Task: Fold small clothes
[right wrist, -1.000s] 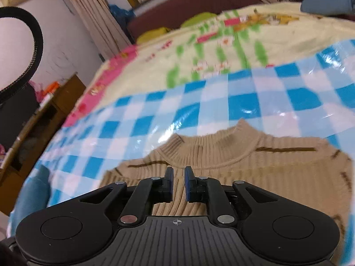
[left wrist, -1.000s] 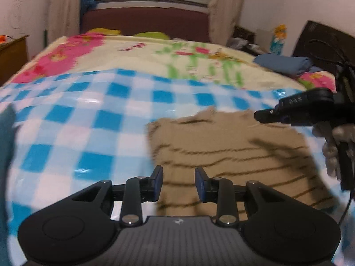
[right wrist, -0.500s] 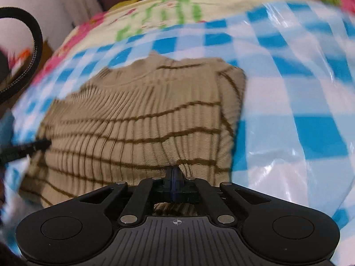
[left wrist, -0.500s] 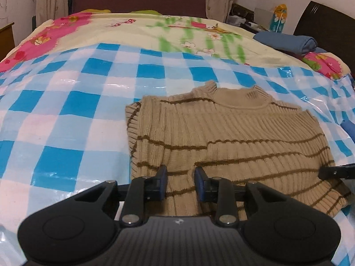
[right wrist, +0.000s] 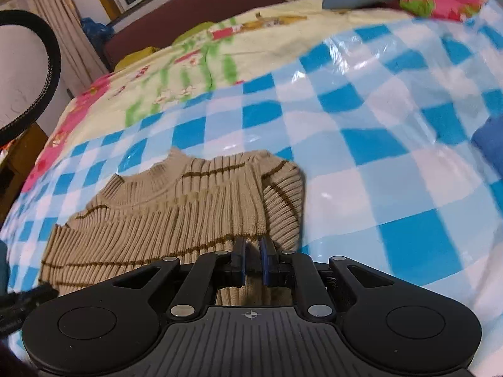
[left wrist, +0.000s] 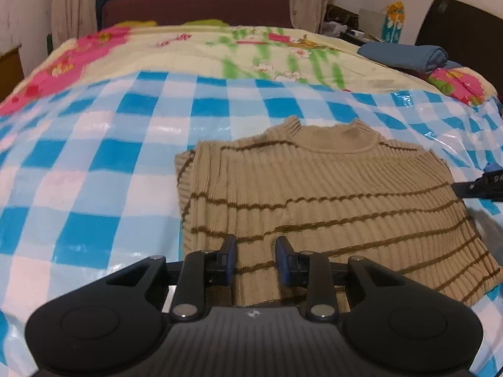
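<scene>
Only one garment lies spread for folding: a tan ribbed sweater (left wrist: 330,207) with dark brown stripes, flat on the blue-and-white checked plastic sheet (left wrist: 103,163) that covers the near part of the bed. Its collar points toward the headboard (left wrist: 198,3), and both sleeves appear already turned in over the body, one at each side edge. A single folded blue cloth (left wrist: 405,53) sits far off on the floral bedspread (left wrist: 195,50), near the bed's right edge, well apart from the sweater. Two curtains (left wrist: 72,3) hang by the window behind the bed.

Two grippers are at work, one at each lower corner of the sweater, both tilted steeply down toward the bed. In the left wrist view, the left gripper (left wrist: 255,262) hovers over the hem at the sweater's left side; its blue-padded fingers (left wrist: 229,260) stand apart with striped knit showing in the gap, released and pinching nothing. The tip of the other tool juts in at that view's right edge, just beside the sweater's far side.

In the right wrist view, the right gripper (right wrist: 253,262) sits at the sweater's right edge. Its jaws have just been opening from a full clench and now leave a narrow slot; knit shows in and beyond the slot, but whether the pads actually press on it I cannot tell.
</scene>
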{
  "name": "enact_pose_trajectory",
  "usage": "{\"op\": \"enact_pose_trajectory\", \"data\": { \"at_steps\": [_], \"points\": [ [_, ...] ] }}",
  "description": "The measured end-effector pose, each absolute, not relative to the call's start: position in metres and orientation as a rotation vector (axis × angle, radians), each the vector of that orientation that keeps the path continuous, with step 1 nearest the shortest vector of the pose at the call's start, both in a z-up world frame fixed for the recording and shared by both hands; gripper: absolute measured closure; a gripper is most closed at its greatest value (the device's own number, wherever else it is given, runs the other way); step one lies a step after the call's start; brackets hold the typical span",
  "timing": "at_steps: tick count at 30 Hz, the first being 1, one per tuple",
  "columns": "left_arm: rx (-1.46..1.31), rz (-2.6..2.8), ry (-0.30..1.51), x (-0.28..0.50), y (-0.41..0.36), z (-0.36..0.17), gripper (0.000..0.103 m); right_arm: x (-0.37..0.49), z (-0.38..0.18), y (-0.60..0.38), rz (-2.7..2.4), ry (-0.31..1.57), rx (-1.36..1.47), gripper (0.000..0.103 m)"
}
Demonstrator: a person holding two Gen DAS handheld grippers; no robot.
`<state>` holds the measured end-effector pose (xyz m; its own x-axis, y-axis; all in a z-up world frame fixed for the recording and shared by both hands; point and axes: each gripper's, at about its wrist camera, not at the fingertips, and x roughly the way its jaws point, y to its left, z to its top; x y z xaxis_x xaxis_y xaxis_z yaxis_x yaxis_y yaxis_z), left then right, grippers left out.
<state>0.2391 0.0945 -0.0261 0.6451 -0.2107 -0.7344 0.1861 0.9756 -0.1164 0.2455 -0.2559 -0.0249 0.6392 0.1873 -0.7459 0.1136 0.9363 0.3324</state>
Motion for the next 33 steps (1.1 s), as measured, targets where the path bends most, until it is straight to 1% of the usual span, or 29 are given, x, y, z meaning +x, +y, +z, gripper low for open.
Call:
{"op": "enact_pose_trajectory", "data": {
  "at_steps": [2,3,5,14,21,23,26,27,31,33],
  "points": [
    [-0.057,-0.228,0.845,0.240,0.098,-0.028,0.067,0.249,-0.029,-0.254,0.041,0.887,0.348,0.092],
    [-0.055,-0.232,0.845,0.240,0.098,-0.028,0.067,0.251,-0.029,-0.257,0.038,0.890,0.350,0.095],
    [-0.041,-0.236,0.844,0.240,0.096,-0.028,0.067,0.248,-0.026,-0.265,0.043,0.891,0.375,0.099],
    [-0.028,-0.234,0.847,0.241,0.093,-0.029,0.067,0.247,-0.013,-0.279,0.041,0.860,0.389,0.099],
    [0.040,-0.241,0.838,0.240,0.088,-0.034,0.067,0.259,-0.031,-0.287,-0.063,0.893,0.263,0.101],
    [0.030,-0.241,0.838,0.241,0.089,-0.037,0.067,0.262,-0.036,-0.295,-0.089,0.904,0.284,0.101],
    [-0.005,-0.228,0.843,0.242,0.092,-0.036,0.067,0.261,-0.036,-0.288,-0.048,0.927,0.260,0.099],
    [-0.005,-0.225,0.842,0.242,0.091,-0.036,0.067,0.258,-0.033,-0.281,-0.031,0.931,0.234,0.097],
    [-0.009,-0.224,0.836,0.238,0.091,-0.030,0.067,0.237,-0.012,-0.271,-0.013,0.863,0.179,0.092],
    [-0.025,-0.223,0.823,0.233,0.094,-0.023,0.067,0.221,0.004,-0.272,0.015,0.835,0.191,0.091]
  ]
}}
